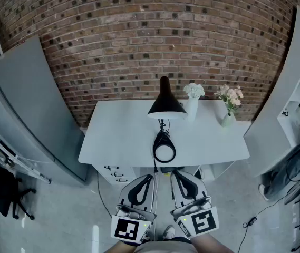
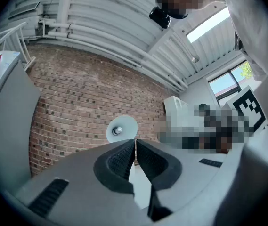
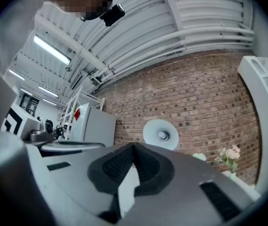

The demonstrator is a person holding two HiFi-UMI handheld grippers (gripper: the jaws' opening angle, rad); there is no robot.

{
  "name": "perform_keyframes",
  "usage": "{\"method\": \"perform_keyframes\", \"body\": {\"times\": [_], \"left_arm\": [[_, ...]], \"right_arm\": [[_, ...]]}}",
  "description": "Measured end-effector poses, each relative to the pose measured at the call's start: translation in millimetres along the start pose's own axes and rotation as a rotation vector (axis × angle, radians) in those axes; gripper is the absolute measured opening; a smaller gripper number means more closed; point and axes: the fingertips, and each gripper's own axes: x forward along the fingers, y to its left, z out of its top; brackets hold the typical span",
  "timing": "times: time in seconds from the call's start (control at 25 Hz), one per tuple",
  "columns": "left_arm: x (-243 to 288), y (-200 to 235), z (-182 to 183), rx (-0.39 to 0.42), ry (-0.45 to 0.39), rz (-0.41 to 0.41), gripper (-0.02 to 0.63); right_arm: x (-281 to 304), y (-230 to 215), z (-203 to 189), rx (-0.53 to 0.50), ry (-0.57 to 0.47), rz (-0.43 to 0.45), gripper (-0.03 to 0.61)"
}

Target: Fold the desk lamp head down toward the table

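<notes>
A black desk lamp stands on the white table, its cone head upright over a ring-shaped base. Both grippers hover in front of the table's near edge, below the lamp base and touching nothing. My left gripper is shut with nothing between its jaws, and so is my right gripper. In the left gripper view the jaws point up at the pale inside of the lamp head. The right gripper also looks up at the lamp head.
Two white vases of flowers stand at the table's back right, near the lamp head. A grey cabinet is at the left and white shelving at the right. A brick wall is behind. The lamp's cable hangs off the front edge.
</notes>
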Motion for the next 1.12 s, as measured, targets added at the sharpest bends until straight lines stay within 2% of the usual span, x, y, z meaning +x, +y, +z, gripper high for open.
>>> {"method": "perform_keyframes", "body": {"times": [0.24,0.6,0.84,1.12], "left_arm": [[0,2,-5,0.017,-0.005,-0.002,0.018],[3,8,-7,-0.007,0.004,-0.002,0.018],[14,21,5,-0.013,-0.019,0.001,0.018],[17,37,10,-0.031,-0.041,-0.041,0.018]], "right_arm": [[-1,-2,-1,0.003,-0.006,-0.013,0.017],[8,-7,2,-0.011,0.0,-0.021,0.018],[22,-16,16,-0.029,-0.012,-0.045,0.018],[41,-9,18,-0.047,0.004,-0.07,0.018]]}}
